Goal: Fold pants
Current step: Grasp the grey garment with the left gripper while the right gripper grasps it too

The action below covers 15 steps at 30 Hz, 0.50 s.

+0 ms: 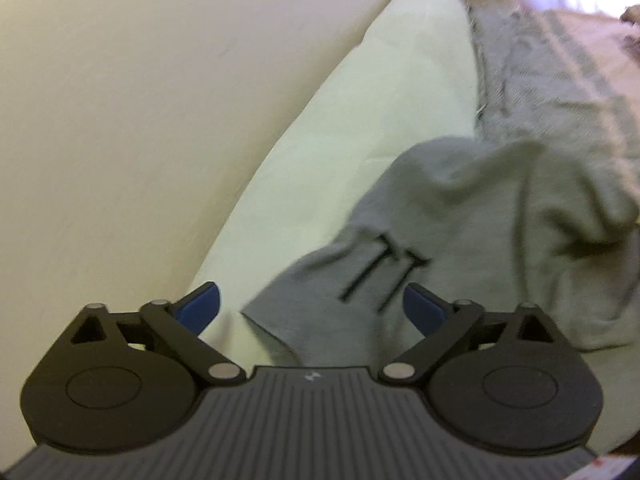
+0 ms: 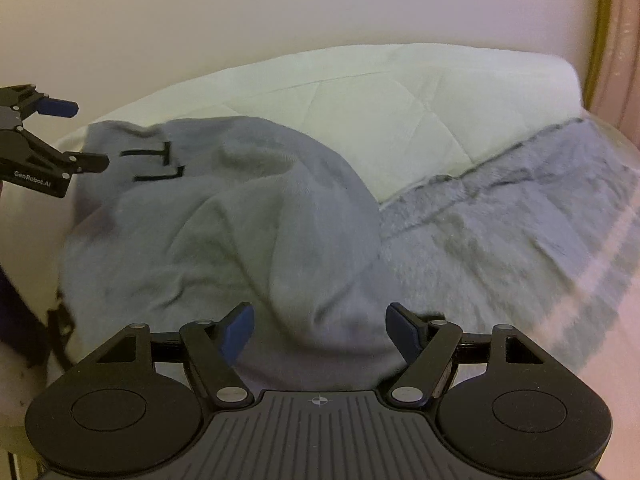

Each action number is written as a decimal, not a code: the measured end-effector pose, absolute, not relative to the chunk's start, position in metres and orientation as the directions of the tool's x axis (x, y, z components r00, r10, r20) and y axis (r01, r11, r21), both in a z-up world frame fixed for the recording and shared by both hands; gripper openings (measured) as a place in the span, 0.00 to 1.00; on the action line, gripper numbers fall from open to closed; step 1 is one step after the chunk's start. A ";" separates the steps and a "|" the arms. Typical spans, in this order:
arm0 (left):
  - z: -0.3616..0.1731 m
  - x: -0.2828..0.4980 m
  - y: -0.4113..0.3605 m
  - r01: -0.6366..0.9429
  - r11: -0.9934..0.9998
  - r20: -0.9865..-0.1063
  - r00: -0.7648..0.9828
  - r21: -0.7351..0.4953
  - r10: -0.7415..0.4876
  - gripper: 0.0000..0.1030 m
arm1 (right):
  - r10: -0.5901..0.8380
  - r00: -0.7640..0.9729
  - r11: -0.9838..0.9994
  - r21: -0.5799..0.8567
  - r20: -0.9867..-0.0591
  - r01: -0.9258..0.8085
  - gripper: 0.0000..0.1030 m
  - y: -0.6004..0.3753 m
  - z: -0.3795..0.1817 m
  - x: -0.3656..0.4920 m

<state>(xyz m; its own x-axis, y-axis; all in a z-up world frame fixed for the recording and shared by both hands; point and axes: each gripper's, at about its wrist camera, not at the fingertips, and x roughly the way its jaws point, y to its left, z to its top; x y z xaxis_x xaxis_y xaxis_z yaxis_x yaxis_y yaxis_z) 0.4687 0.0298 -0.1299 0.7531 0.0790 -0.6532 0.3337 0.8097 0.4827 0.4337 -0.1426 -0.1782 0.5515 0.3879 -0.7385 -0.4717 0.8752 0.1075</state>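
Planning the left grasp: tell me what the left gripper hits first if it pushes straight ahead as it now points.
Most likely the grey pants: the open left gripper aims at their near edge by the black markings, with the white quilted cover beyond. Blur leaves depth uncertain.

The pants [image 2: 224, 232] lie in a heap on the bed [image 2: 400, 96]. A blanket [image 2: 512, 216] lies on the bed just right of them, touching them. The wall [image 2: 280, 8] is behind the bed.
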 end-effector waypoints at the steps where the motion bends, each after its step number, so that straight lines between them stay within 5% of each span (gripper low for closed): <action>1: -0.133 0.474 0.032 0.338 0.809 -0.661 0.746 0.482 0.082 0.82 | 0.405 0.540 0.863 0.113 -0.738 -0.492 0.69 -0.135 -0.187 0.452; 2: -0.134 0.476 0.035 0.346 0.810 -0.669 0.739 0.475 0.077 0.78 | 0.414 0.532 0.855 0.116 -0.738 -0.505 0.68 -0.131 -0.191 0.461; 5: -0.141 0.478 0.036 0.364 0.787 -0.674 0.734 0.498 0.087 0.43 | 0.424 0.513 0.842 0.115 -0.746 -0.527 0.68 -0.122 -0.200 0.478; 6: -0.142 0.475 0.035 0.371 0.782 -0.676 0.732 0.501 0.085 0.25 | 0.426 0.507 0.838 0.116 -0.749 -0.533 0.68 -0.118 -0.204 0.484; 7: -0.140 0.474 0.035 0.375 0.785 -0.681 0.728 0.492 0.080 0.12 | 0.443 0.490 0.831 0.139 -0.751 -0.539 0.56 -0.114 -0.208 0.491; 11: -0.125 0.454 0.029 0.396 0.815 -0.691 0.723 0.424 0.008 0.06 | 0.436 0.497 0.836 0.134 -0.751 -0.532 0.13 -0.112 -0.199 0.483; 15: -0.095 0.421 0.014 0.425 0.849 -0.670 0.733 0.314 -0.119 0.05 | 0.418 0.571 0.861 0.108 -0.707 -0.496 0.08 -0.142 -0.159 0.442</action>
<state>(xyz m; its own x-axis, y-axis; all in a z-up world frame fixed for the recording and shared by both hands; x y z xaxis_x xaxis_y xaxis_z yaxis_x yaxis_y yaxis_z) 0.4208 0.0141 -0.0946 0.7326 -0.1191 -0.6701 0.4250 0.8491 0.3138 0.4419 -0.1415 -0.1585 0.5707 0.4176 -0.7070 -0.4962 0.8615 0.1083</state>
